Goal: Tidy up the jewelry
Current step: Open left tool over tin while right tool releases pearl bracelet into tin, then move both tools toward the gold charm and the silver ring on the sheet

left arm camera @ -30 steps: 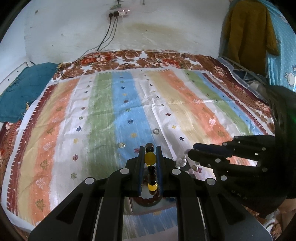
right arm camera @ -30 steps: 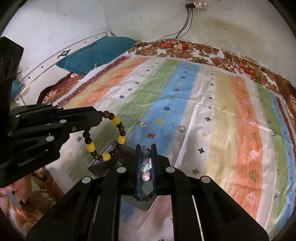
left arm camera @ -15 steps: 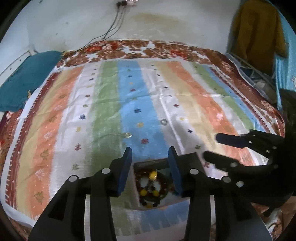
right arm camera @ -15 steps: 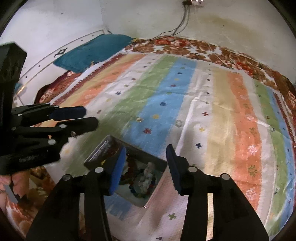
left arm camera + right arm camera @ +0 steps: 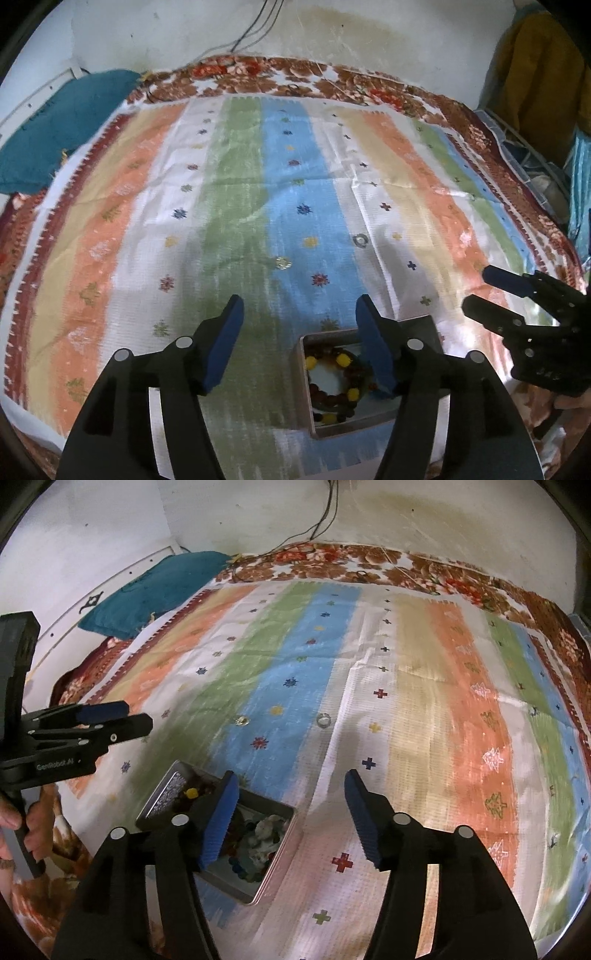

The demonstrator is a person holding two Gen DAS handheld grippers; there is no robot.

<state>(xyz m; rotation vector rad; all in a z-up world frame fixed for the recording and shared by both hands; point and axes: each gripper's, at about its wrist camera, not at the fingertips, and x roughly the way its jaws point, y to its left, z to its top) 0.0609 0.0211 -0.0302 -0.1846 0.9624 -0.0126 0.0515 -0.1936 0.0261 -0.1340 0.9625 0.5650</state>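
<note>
A metal tin point(image 5: 303, 380) point(image 5: 275, 866) lies on the striped cloth near its front edge. A brown and yellow bead bracelet point(image 5: 341, 360) point(image 5: 190, 794) lies inside it, beside a pale bead piece point(image 5: 267, 830). My left gripper point(image 5: 297, 325) is open and empty, just above and left of the tin. My right gripper point(image 5: 290, 799) is open and empty, just right of the tin; it also shows in the left wrist view point(image 5: 491, 291). A silver ring point(image 5: 360, 240) point(image 5: 323, 720) and a small gold piece point(image 5: 282, 262) point(image 5: 242, 720) lie loose on the cloth beyond the tin.
The striped cloth point(image 5: 258, 184) covers a floral bedspread point(image 5: 258, 74). A teal pillow point(image 5: 48, 133) lies at the back left. Cables hang down the back wall point(image 5: 325, 517). A mustard garment point(image 5: 535, 74) hangs at the right.
One second ago each gripper was shut on a bead piece over the tin. Both have opened, dropped the pieces in the tin and moved apart and up.
</note>
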